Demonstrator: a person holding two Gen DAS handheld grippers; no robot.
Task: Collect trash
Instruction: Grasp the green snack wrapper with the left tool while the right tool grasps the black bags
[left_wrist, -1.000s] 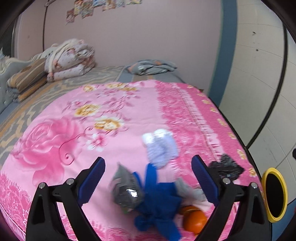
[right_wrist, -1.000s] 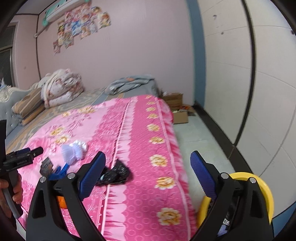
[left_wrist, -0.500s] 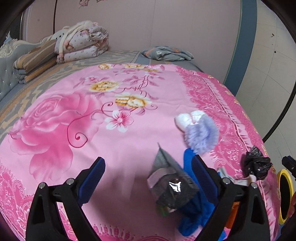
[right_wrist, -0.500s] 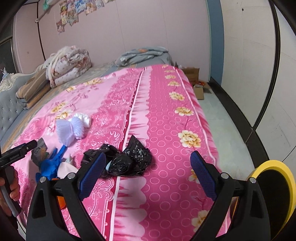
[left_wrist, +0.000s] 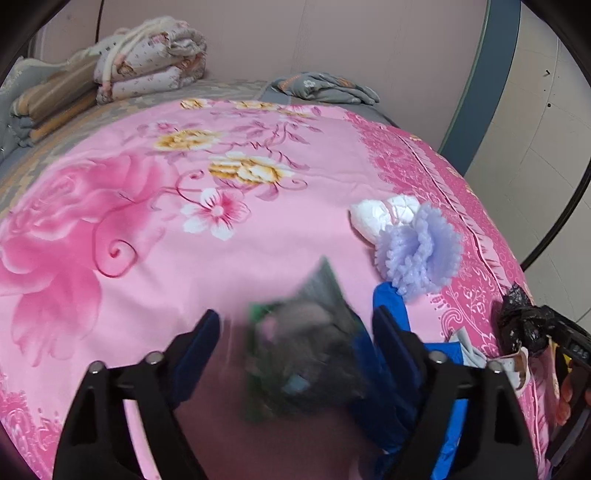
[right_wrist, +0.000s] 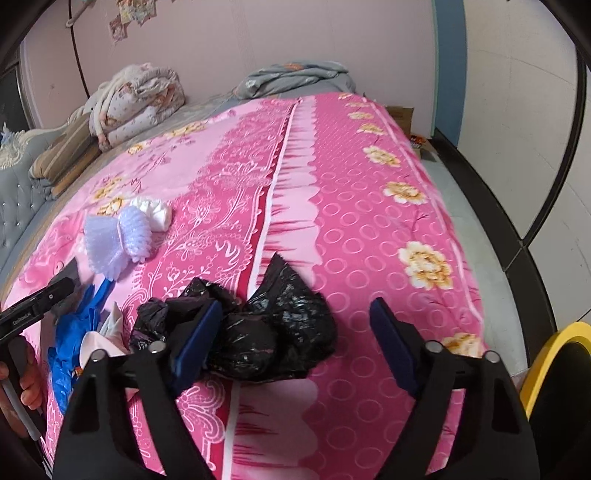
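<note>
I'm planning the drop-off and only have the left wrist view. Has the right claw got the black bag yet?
Observer: Not yet. The right claw is open, its jaws have just been closing, and the black bag lies partly between them.
Operator: Where is the bin?
Observer: A yellow-rimmed bin stands on the floor beside the bed, at the lower right of the right wrist view.
Operator: Anything else on that floor?
Observer: A cardboard box sits past the bed's far corner, near the wall.
</note>
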